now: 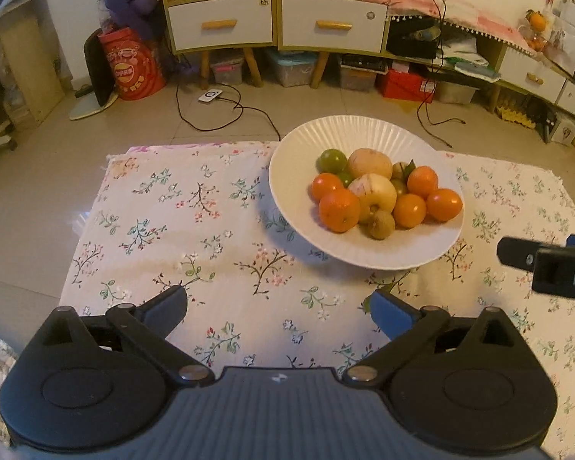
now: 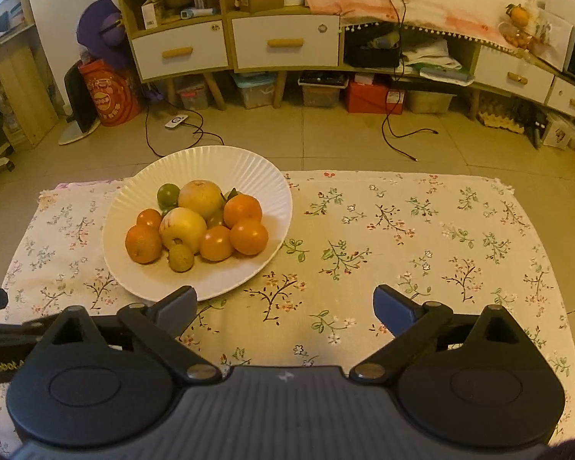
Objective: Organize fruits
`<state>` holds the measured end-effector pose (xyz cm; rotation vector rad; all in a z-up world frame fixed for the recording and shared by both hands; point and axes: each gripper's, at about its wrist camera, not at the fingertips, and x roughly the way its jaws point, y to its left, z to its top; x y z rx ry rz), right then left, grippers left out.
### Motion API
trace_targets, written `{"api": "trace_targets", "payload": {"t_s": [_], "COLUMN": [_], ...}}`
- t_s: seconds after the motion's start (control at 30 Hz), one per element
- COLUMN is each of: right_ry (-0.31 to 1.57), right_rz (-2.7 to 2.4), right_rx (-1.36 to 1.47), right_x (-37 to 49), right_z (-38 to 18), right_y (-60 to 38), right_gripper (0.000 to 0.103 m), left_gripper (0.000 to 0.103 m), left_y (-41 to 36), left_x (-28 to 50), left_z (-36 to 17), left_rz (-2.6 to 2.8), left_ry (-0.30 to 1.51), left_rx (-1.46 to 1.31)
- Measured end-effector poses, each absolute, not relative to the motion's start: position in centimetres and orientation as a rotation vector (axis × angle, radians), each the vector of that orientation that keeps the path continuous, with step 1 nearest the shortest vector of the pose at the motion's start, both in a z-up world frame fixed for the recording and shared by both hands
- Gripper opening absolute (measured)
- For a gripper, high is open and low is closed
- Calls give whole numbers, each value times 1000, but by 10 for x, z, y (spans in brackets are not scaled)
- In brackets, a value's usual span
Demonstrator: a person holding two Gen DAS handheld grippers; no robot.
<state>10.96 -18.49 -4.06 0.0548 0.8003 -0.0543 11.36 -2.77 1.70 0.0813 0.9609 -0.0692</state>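
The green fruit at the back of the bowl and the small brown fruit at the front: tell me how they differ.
The green fruit is smooth, glossy and bright green; the small brown fruit is dull, rough-looking and yellowish brown. The green one sits at the far left of the pile; the brown one lies nearest the camera, against the pale apple. Both are small, round, and inside the white bowl.

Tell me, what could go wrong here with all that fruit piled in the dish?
The fruit is heaped in the white plate, so taking the small brownish fruit at the front might set the oranges rolling. The plate's far rim appears to overhang the table edge, so a push could tip it. Both grippers, left and right, are open and empty.
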Motion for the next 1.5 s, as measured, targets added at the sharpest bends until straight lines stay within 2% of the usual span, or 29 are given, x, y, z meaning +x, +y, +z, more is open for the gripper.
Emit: {"api": "trace_targets", "payload": {"t_s": [1.5], "right_ry": [858], "right_rz": [-59], "right_rx": [30], "right_x": [112], "right_z": [-52], "right_y": [-178], "right_gripper": [99], "left_gripper": [87], "left_y": [-37], "left_x": [113], "left_z": [12], "left_rz": [-106], "left_ry": [990], "left_rx": [85]}}
